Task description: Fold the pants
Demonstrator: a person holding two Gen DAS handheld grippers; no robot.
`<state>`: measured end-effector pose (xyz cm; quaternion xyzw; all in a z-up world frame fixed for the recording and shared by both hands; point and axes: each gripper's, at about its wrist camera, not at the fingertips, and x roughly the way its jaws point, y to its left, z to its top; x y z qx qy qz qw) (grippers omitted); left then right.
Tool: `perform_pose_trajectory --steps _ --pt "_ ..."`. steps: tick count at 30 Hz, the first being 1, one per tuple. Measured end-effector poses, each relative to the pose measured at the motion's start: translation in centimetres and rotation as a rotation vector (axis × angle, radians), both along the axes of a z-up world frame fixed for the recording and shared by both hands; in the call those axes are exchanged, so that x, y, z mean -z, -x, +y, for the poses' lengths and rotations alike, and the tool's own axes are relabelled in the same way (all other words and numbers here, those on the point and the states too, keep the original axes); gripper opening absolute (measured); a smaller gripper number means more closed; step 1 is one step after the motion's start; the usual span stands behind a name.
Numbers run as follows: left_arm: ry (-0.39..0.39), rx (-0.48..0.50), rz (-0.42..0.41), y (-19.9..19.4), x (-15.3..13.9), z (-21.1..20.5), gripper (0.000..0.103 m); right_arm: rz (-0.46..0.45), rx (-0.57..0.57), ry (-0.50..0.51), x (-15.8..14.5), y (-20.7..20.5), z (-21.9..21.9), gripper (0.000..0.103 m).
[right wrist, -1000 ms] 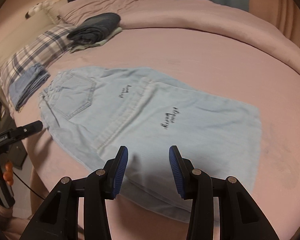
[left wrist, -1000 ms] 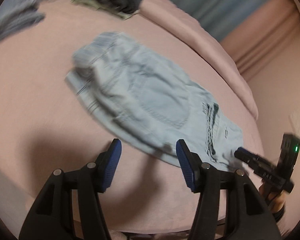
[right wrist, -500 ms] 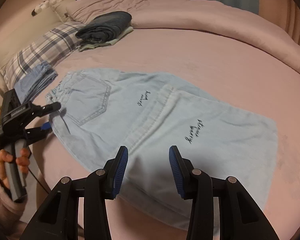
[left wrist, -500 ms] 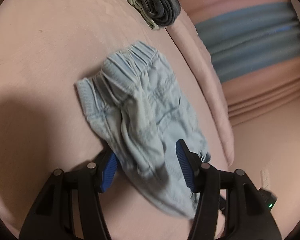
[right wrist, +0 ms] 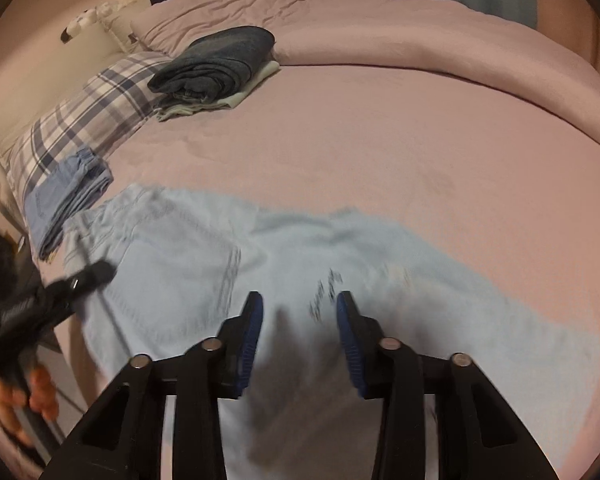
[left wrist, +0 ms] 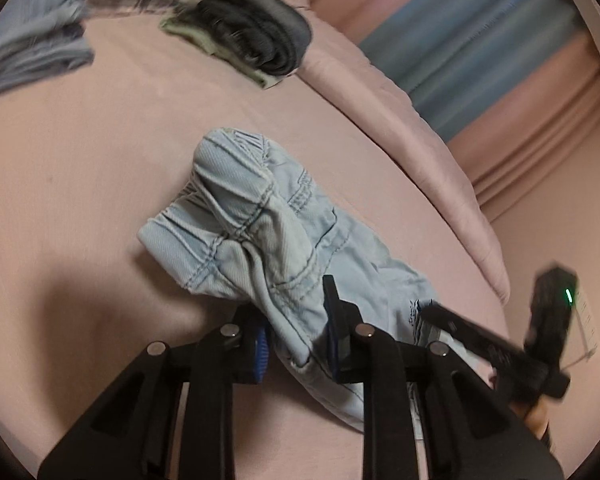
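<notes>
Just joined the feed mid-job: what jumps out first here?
The light denim pants spread on the pink bed, their waist end bunched up in the left gripper, whose jaws have just closed on it. The right gripper hovers open over the middle. Folded dark clothes sit by the plaid pillow.

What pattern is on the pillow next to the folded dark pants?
The pillow has a blue and white plaid check, clearest in the right wrist view.
</notes>
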<state>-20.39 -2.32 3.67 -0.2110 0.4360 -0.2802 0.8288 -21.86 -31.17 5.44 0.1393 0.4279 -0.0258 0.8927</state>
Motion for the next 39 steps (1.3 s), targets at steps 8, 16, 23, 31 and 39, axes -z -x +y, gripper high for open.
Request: perform_pose_trajectory --steps 8,16,23,31,39 --pt "-0.036 0.029 -0.058 -0.5 -0.5 -1.2 0.019 0.131 0.019 -0.003 3.7 -4.5 -0.7 0.029" --pt "-0.060 0.034 -0.055 -0.4 -0.7 -1.2 0.019 0.121 -0.045 -0.013 1.6 -2.2 1.2 0.029" --pt "-0.087 0.038 -0.061 -0.1 -0.8 -1.7 0.019 0.179 -0.153 0.032 3.2 -0.3 4.8 0.029" --pt "-0.085 0.041 -0.066 0.0 -1.1 -1.8 0.019 0.171 -0.194 -0.031 1.6 2.9 5.6 0.029" --pt "-0.107 0.063 -0.089 0.2 -1.5 -2.5 0.019 0.195 -0.213 -0.054 3.4 3.4 6.5 0.029"
